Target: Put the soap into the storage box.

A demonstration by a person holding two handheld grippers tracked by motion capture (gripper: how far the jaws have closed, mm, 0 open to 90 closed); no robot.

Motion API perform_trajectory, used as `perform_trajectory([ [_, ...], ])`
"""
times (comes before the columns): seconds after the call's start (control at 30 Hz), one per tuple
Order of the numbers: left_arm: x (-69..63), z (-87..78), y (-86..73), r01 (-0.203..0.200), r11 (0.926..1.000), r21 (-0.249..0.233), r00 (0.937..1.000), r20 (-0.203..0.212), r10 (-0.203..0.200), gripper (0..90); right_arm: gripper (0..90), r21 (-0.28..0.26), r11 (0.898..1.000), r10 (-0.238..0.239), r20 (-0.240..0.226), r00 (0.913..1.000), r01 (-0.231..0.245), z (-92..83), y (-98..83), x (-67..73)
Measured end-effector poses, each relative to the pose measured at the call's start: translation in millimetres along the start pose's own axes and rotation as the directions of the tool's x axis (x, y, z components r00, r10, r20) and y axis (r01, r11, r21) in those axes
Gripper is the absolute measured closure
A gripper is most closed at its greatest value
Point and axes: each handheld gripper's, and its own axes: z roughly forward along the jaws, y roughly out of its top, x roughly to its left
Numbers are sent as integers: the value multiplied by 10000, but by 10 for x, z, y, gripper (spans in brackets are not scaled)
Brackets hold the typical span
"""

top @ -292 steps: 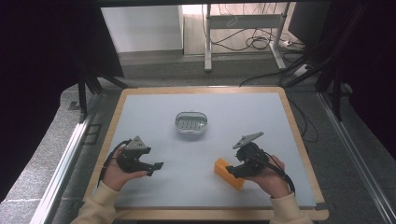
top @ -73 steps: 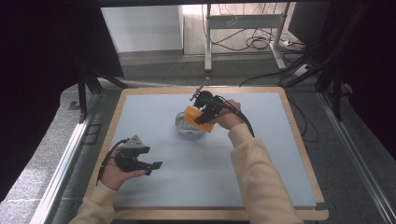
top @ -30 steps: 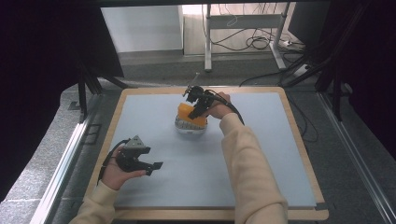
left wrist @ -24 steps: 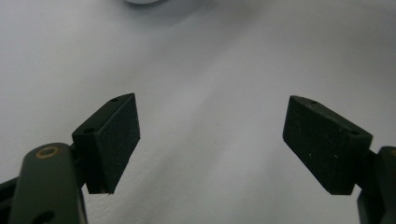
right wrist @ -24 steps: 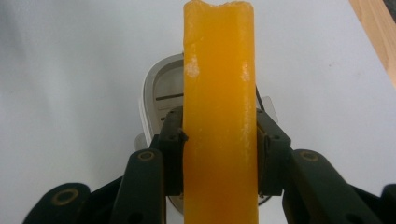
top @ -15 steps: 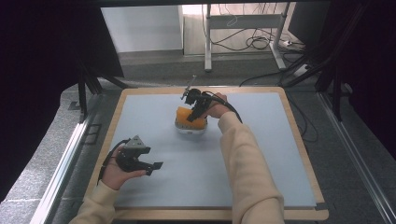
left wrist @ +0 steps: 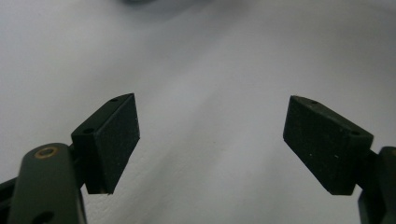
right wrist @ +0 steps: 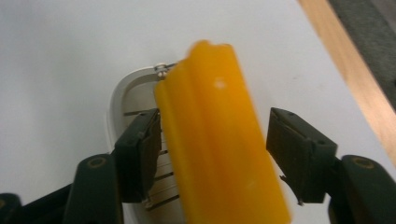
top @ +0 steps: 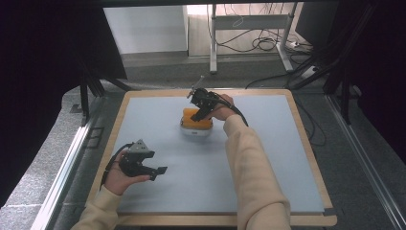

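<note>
Right claw [right wrist: 212,158]: we are finding its jaws spread, the orange block [right wrist: 219,144] sitting loose between them over the white dish [top: 196,130]; left claw [left wrist: 210,140], spread, is hovering nearer us on the worktop [top: 268,158].

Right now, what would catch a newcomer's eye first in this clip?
The bright orange block stands out, lying on the white slatted dish at the far middle of the table. The right gripper straddles it, jaws open with a gap on one side. The left gripper sits open near the table's front left.
</note>
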Motion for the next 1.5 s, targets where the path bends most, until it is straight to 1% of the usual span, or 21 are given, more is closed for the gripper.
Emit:
perform_trajectory([
  [0.07, -3, 0, 1, -6, 10000, -3, 10000, 4, 6, 184, 280, -105, 9998, 178, 441, 9989, -173, -24, -11, 7],
  [0.1, -4, 1, 1, -16, 10000, -17, 10000, -2, 16, 184, 267, -179, 9991, 384, 559, 9977, -374, -46, -26, 18],
  [0.2, -5, 0, 2, -10, 10000, -13, 10000, -2, 10, 184, 257, -293, 9986, 468, 635, 9969, -450, -71, -41, 20],
  [0.3, -3, 2, 0, -50, 10000, 16, 10000, -13, 50, 184, 240, -585, 9948, 872, 635, 9942, -835, -125, -75, 36],
  [0.37, -2, -3, 0, -30, 10000, 3, 10000, -7, 30, 184, 235, -863, 9890, 1250, 530, 9907, -1201, -192, -145, 70],
  [0.4, 2, -6, -1, -29, 10000, 0, 10000, -20, 29, 184, 235, -863, 9890, 1250, 530, 9907, -1201, -192, -145, 70],
  [0.57, -1, 1, -4, -15, 10000, -26, 10000, -58, 15, 184, 226, -1211, 9772, 1829, 635, 9811, -1744, -316, -346, 150],
  [0.6, -3, 6, -6, -23, 10000, -15, 10000, -63, 23, 184, 225, -1370, 9736, 1924, 609, 9794, -1827, -354, -407, 167],
  [0.67, -8, 12, -6, -28, 10000, 0, 10000, -64, 28, 184, 225, -1532, 9693, 2034, 604, 9772, -1923, -416, -498, 191],
  [0.77, -8, 9, -5, -65, 10000, 55, 9999, -78, 65, 184, 222, -1707, 9612, 2303, 637, 9710, -2167, -529, -675, 243],
  [0.8, -7, 11, -6, -74, 10000, 48, 9999, -96, 75, 184, 221, -1761, 9564, 2470, 621, 9670, -2330, -567, -739, 269],
  [0.93, -4, 14, -10, -9, 10000, 45, 9999, -126, 10, 184, 217, -1964, 9453, 2779, 657, 9584, -2606, -718, -1023, 375],
  [1.07, -8, 18, -8, -59, 10000, 71, 9998, -167, 60, 184, 217, -2230, 9299, 3144, 690, 9468, -2925, -863, -1343, 503],
  [1.1, -18, 25, -10, -50, 9999, 95, 9998, -187, 52, 184, 217, -2294, 9284, 3148, 684, 9467, -2922, -887, -1400, 524],
  [1.13, -18, 27, -9, -115, 9999, 120, 9998, -186, 117, 184, 217, -2476, 9206, 3249, 573, 9440, -3019, -929, -1495, 566],
  [1.17, -26, 32, -9, -91, 9999, 117, 9998, -182, 93, 184, 217, -2595, 9156, 3309, 527, 9422, -3070, -951, -1553, 588],
  [1.2, -31, 36, -8, -115, 9998, 136, 9998, -166, 118, 184, 219, -2709, 9107, 3387, 578, 9391, -3118, -983, -1630, 621],
  [1.23, -30, 40, -8, -149, 9998, 145, 9997, -173, 151, 184, 221, -2848, 9043, 3499, 683, 9343, -3179, -1021, -1725, 658],
  [1.33, -31, 50, -13, -93, 9998, 171, 9998, -199, 96, 184, 221, -3027, 8887, 3817, 720, 9215, -3444, -1085, -1915, 731],
  [1.37, -31, 52, -13, -93, 9998, 173, 9997, -202, 96, 184, 221, -3042, 8817, 3984, 705, 9145, -3607, -1100, -1996, 766],
  [1.5, -32, 52, -16, -86, 9998, 160, 9998, -200, 90, 184, 220, -3227, 8600, 4344, 562, 8990, -3954, -1074, -2243, 910],
])
